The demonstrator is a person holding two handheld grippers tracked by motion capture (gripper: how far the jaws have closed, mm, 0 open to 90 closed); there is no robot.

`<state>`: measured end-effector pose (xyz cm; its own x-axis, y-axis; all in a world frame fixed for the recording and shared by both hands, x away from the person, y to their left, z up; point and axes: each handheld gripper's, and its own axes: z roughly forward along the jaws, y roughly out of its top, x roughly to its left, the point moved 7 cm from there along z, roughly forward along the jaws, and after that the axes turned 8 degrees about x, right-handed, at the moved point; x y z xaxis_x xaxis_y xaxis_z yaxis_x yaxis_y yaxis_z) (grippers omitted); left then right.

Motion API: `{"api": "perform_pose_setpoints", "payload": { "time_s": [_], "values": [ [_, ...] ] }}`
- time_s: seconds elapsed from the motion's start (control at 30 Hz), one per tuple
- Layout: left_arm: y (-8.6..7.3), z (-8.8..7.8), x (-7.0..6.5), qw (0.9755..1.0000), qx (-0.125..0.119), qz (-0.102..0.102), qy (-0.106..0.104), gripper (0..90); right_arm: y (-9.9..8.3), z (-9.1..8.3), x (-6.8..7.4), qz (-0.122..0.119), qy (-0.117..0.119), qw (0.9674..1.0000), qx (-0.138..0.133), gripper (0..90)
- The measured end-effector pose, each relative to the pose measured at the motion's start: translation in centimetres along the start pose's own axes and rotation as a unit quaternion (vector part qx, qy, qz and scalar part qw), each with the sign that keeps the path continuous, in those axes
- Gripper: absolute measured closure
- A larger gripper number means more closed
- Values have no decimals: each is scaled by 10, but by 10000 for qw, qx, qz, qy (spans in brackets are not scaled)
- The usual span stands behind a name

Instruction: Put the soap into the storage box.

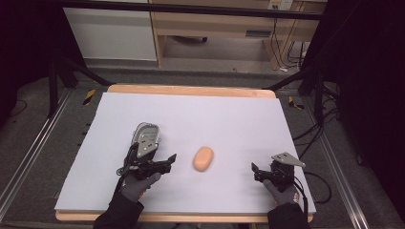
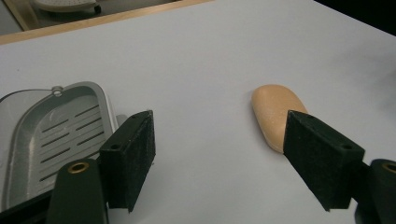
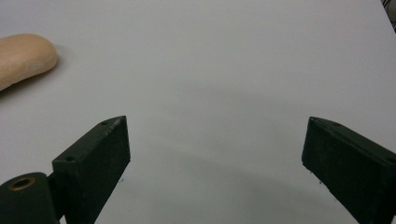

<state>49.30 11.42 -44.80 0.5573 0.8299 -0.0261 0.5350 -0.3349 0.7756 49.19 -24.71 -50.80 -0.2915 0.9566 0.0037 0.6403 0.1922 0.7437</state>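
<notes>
Here the bar of soap (image 1: 203,158) lies bare on the white table sheet (image 1: 229,119), near the middle of its near half, between the two grippers. We note its long axis running away from us, tipped slightly to the right at the far end.

From the left gripper (image 1: 165,161) the soap lies just to the right, near but apart; in the left gripper view its near end is partly hidden behind the right-hand jaw. The right gripper (image 1: 255,171) sits well apart on the other side, so we judge the left the nearer hand.

Soap (image 2: 273,112): peach-orange, rounded oblong, matte, smooth edges.

Left jaws stand parted, nothing between them. Right jaws stand wide, empty.

A grey slotted soap dish (image 1: 145,138) lies just beyond the left hand (image 1: 136,187).
</notes>
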Motion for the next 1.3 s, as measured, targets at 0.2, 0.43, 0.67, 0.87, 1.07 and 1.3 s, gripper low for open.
{"api": "perform_pose_setpoints", "payload": {
  "time_s": [0.2,0.43,0.67,0.87,1.07,1.3],
  "values": [
    [5,7,-8,9999,64,96,-21,247,0,-1,-1,37,0,10000,-5,78],
    [10,15,-17,9999,87,116,-87,245,0,-1,-1,45,-11,10000,-2,79],
    [14,24,-25,9997,142,193,-111,244,1,-1,-1,51,-11,10000,-1,80],
    [17,32,-33,9993,190,274,-156,244,1,0,-1,53,-24,10000,5,83],
    [23,41,-43,9990,238,327,-213,242,1,0,0,56,-19,10000,8,83],
    [27,54,-54,9986,256,377,-267,240,1,0,0,53,7,10000,18,83]
  ]
}}
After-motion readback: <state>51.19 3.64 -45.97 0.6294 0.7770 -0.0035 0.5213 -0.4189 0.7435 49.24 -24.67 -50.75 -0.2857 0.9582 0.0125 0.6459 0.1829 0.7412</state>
